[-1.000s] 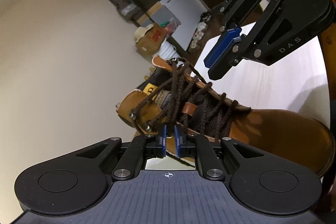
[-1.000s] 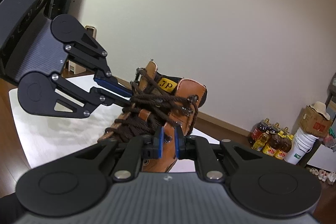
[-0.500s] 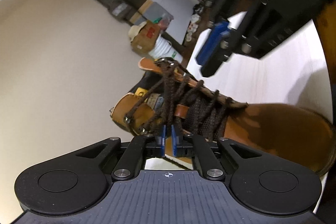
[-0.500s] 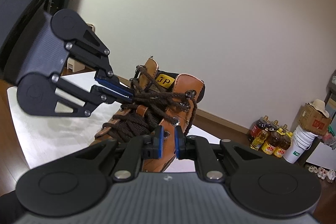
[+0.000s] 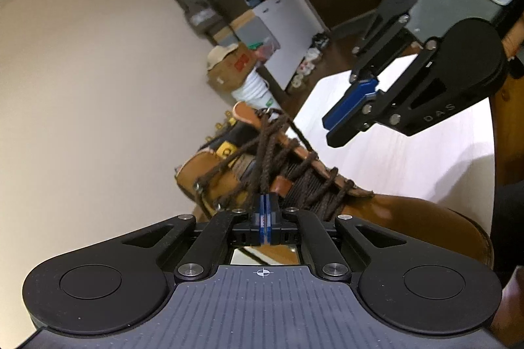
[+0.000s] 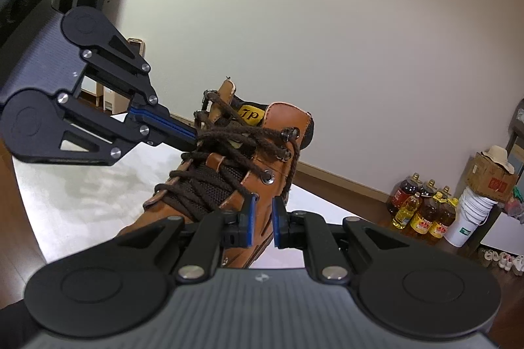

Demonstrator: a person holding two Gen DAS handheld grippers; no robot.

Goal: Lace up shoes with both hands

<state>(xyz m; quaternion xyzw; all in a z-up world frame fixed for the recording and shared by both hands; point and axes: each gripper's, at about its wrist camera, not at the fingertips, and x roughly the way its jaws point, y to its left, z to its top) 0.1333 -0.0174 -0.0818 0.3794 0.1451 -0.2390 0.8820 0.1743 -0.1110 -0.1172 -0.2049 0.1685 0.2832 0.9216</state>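
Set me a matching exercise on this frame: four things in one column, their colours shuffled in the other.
Things:
1. boot
2. laces
3. bucket
4. tongue label

Colours:
A. white
B. dark brown
C. yellow
D. tan

Pairs: 1-D, 2-B, 3-A, 4-C

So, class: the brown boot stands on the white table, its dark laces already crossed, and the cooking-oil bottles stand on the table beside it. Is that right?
Not quite. The right wrist view shows the oil bottles on the floor by the wall, next to a white bucket, not on the table. The rest holds: the brown boot stands on the white table with its dark laces crossed.
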